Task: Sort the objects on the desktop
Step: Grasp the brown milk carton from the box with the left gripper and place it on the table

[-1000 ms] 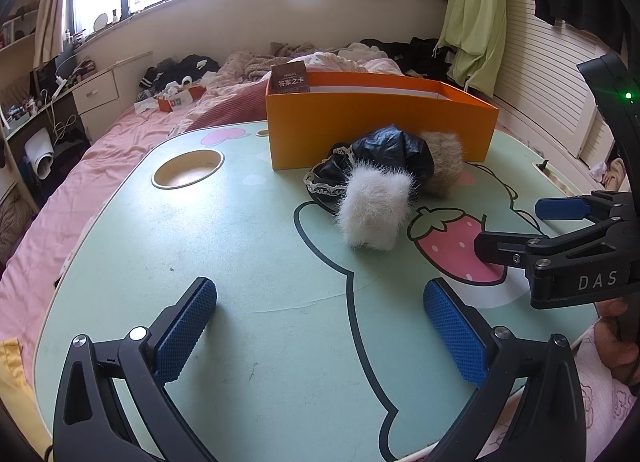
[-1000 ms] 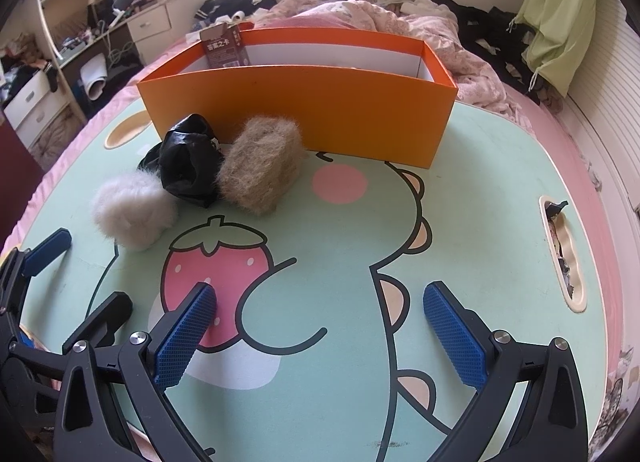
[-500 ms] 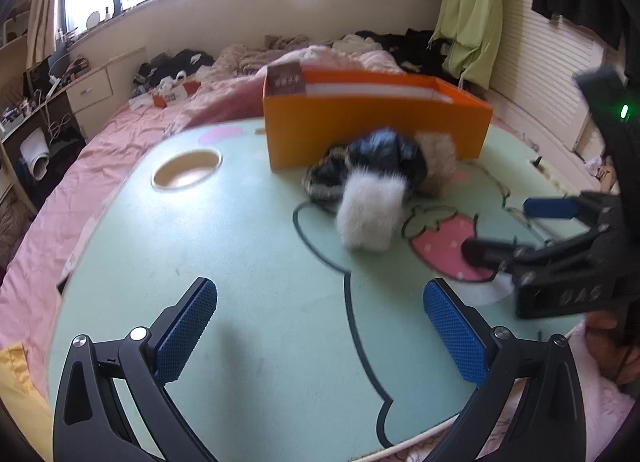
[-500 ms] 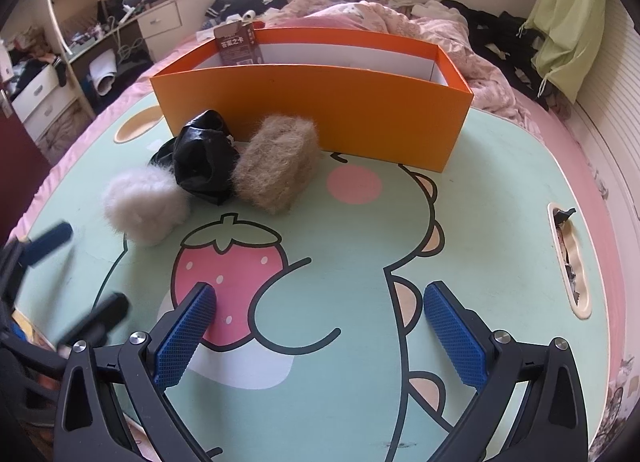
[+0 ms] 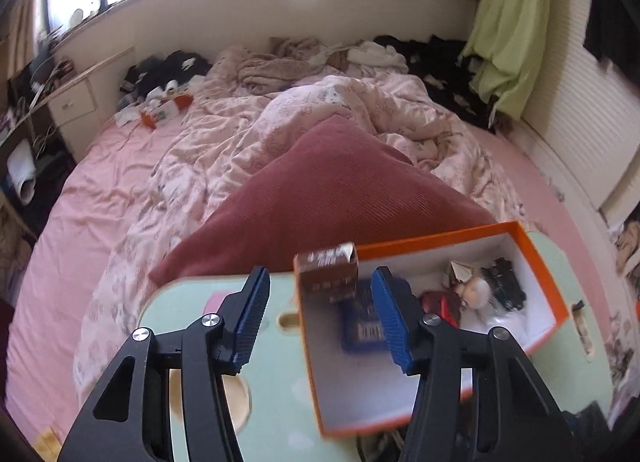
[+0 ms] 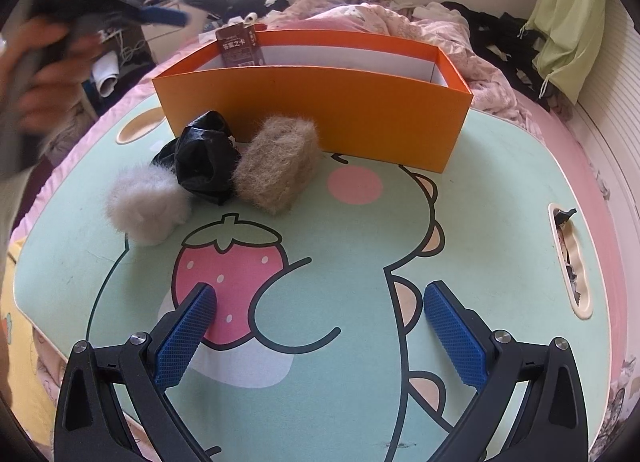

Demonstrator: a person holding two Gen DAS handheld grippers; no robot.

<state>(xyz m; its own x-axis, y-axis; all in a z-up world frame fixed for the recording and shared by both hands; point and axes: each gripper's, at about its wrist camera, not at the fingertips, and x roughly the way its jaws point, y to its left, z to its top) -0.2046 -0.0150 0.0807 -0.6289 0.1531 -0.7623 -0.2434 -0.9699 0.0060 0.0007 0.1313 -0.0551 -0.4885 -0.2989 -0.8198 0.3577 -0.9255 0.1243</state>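
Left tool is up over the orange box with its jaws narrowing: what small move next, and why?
Probably ease the left tool down onto the upright brown card box at the corner of the orange box. The jaws are closing, the card box sits between them, and the pads do not press it yet.

box (image 6: 320, 110): matt cardboard | pouch (image 6: 206, 156): glossy black | tufts (image 6: 280, 166): fuzzy

Ahead of your right gripper (image 6: 318, 336) the table (image 6: 492, 222) lies open up to the orange box (image 6: 320, 110). To the left, the white puff (image 6: 146, 204), black bag (image 6: 206, 160) and tan puff (image 6: 280, 166) crowd together, blocking that side.
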